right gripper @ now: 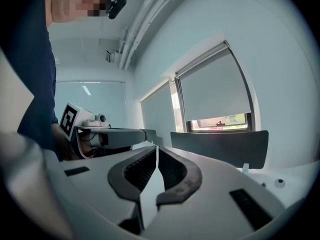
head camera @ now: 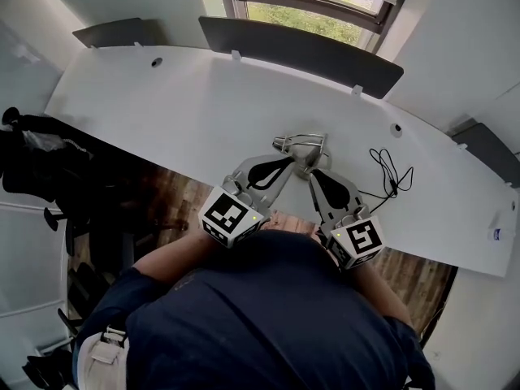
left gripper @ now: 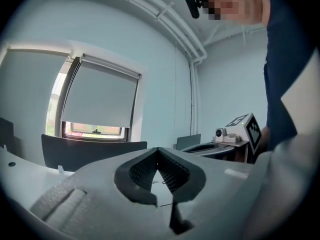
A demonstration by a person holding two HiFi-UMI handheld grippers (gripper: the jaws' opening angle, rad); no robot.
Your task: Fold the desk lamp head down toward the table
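Observation:
The desk lamp is a silvery metal frame lying low on the white desk, close to its near edge. Both grippers hang over that edge and point at the lamp from the near side. My left gripper is shut, its ribbed pads meeting at the tips with nothing between them. My right gripper is also shut and empty. Both point about level toward the window, and the lamp does not show in the gripper views. Each gripper view shows the other gripper beside it.
A black cable lies coiled on the desk right of the lamp. Dark divider panels line the desk's far edge below a window. A black chair stands at the left over wood flooring.

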